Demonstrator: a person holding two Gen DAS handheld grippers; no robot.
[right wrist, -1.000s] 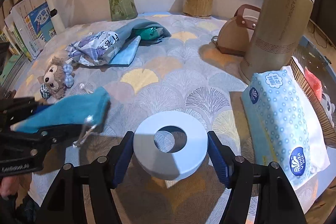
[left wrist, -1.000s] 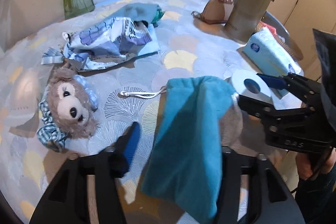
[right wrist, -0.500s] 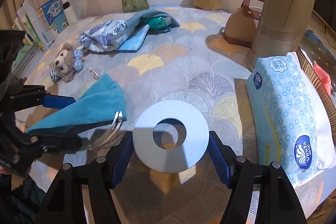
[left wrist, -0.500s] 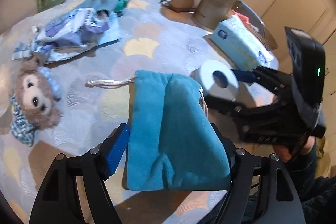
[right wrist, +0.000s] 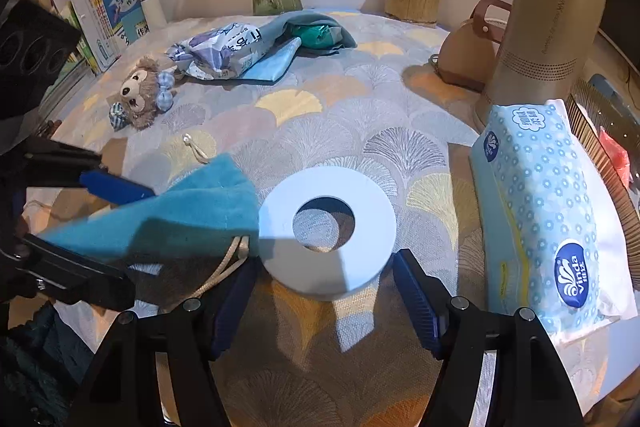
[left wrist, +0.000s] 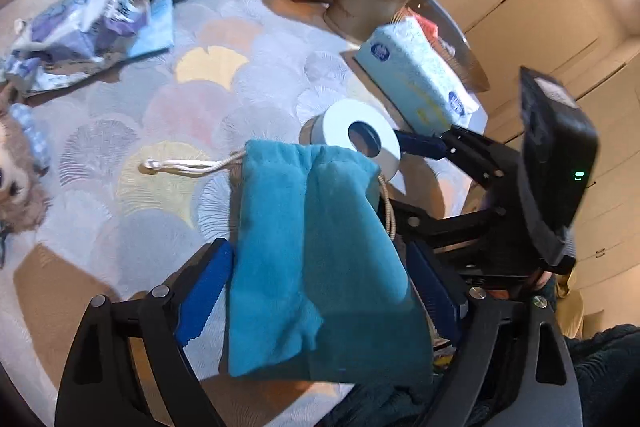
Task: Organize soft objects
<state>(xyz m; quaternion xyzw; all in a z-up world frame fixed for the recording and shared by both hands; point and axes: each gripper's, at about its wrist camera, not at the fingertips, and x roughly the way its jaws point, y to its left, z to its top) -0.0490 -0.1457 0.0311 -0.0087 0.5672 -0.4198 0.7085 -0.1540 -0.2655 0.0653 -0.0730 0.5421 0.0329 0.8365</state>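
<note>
Left gripper (left wrist: 320,291) fingers just widening around teal velvet drawstring pouch (left wrist: 304,251); right gripper (right wrist: 320,303) fingers apart, flanking white tissue roll (right wrist: 326,227).

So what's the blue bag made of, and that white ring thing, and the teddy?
The blue bag looks like soft, fuzzy cloth, maybe velvet or fleece: matte, with limp folds and a cord drawstring. The white ring looks like a roll of tissue paper, though its flat, smooth top leaves that unsure. The teddy looks like shaggy plush fur with shiny bead eyes.
</note>
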